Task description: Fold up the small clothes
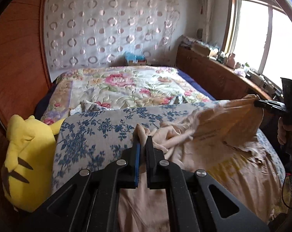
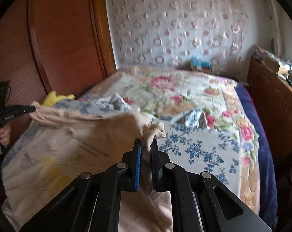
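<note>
Left hand-held gripper (image 1: 143, 141) is clenched on a bunched corner of the beige shirt (image 1: 213, 154); cloth sticks up past the fingertips between the two fingers. Right hand-held gripper (image 2: 146, 145) is likewise clamped on another bunched corner of the same shirt (image 2: 78, 145).

The shirt hangs stretched between the two grippers, its lower part draped over the blue-flowered pillow (image 1: 99, 135) at the near end of the bed (image 1: 126, 85).

Left wrist view only:
- yellow print on the shirt front, lettering partly creased, not readable
- yellow plush toy (image 1: 27, 158) just beside the pillow's left end, against the wooden panel (image 1: 16, 61)
- the right hand-held gripper (image 1: 262, 103) from the side, nipping the raised shirt edge, with the hand (image 1: 285, 133) on its handle
- window (image 1: 262, 38) and the cluttered wooden cabinet (image 1: 213, 67) below it

Right wrist view only:
- the left hand-held gripper (image 2: 29, 108) from the side, tip pinching the shirt's far corner, its hand (image 2: 4, 135) low at the frame edge
- dark blue sheet (image 2: 262, 135) along the bed's right side
- the shirt's back side, yellow print showing through faintly
- plush toy (image 2: 55, 98) mostly hidden behind the cloth

Both views: pink floral quilt (image 1: 126, 85), patterned curtain (image 1: 111, 25), small blue box (image 2: 201, 64) at the far end of the bed. Right wrist view is motion-blurred.
</note>
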Demonstrator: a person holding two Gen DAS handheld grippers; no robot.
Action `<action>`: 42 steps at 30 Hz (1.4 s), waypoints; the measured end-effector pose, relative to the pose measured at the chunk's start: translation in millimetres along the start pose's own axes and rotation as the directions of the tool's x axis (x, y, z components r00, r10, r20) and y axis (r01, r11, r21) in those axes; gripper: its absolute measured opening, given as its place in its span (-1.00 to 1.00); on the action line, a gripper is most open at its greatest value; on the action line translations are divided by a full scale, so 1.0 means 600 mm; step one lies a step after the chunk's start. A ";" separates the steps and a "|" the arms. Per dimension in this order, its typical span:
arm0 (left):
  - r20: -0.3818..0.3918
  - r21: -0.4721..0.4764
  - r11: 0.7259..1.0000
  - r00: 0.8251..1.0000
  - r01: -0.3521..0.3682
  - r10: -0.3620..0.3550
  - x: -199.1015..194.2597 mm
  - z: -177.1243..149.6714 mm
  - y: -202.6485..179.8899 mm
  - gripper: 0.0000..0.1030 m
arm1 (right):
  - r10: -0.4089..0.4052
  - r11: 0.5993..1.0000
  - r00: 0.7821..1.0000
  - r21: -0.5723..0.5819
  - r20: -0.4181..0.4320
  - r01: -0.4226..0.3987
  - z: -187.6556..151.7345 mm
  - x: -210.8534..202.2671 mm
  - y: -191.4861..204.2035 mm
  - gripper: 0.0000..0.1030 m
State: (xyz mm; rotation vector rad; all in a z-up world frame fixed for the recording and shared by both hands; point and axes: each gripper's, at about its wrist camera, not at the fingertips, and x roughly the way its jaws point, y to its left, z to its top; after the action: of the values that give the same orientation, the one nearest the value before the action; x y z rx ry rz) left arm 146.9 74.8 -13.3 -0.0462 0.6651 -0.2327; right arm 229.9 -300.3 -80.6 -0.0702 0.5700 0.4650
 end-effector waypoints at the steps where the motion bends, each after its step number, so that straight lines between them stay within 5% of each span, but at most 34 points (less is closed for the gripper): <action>1: 0.011 -0.004 1.000 1.000 0.000 0.000 -0.014 -0.007 -0.001 -0.89 | 0.005 1.000 1.000 -0.007 0.016 -0.004 -0.011 -0.019 0.003 -0.83; 11: 0.092 -0.034 0.999 0.996 -0.014 0.017 -0.139 -0.104 -0.006 -0.90 | 0.019 1.000 0.999 -0.004 0.038 -0.019 -0.122 -0.146 0.022 -0.83; 20: 0.060 -0.064 0.997 0.997 -0.042 0.046 -0.203 -0.190 -0.008 -0.90 | 0.025 0.996 1.000 0.085 -0.015 -0.024 -0.235 -0.235 0.040 -0.83; 27: 0.094 -0.071 0.997 0.995 -0.020 0.027 -0.245 -0.190 -0.008 -0.90 | 0.045 0.994 0.998 0.101 -0.044 -0.040 -0.222 -0.272 0.046 -0.83; 34: 0.035 -0.051 0.998 0.999 -0.026 0.028 -0.228 -0.209 -0.009 -0.89 | 0.028 0.997 0.991 0.077 -0.128 -0.019 -0.231 -0.266 0.051 -0.83; 37: 0.026 -0.040 0.997 0.997 -0.071 0.072 -0.223 -0.213 -0.007 -0.71 | -0.005 0.999 0.986 0.050 -0.166 0.013 -0.235 -0.254 0.061 -0.83; 39: 0.044 -0.036 0.995 0.995 -0.091 0.092 -0.227 -0.211 -0.003 -0.43 | -0.023 0.999 0.985 0.030 -0.173 0.028 -0.227 -0.253 0.065 -0.82; 42: 0.072 -0.046 0.996 0.994 -0.077 0.080 -0.232 -0.204 0.009 -0.05 | -0.051 0.999 0.985 -0.001 -0.164 0.051 -0.210 -0.253 0.069 -0.53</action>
State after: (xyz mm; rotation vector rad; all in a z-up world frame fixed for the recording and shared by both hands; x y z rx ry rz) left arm -33.4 115.6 -25.7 -0.0692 0.5970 -0.1400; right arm 35.5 -349.0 -102.7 -0.1204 0.7288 0.4107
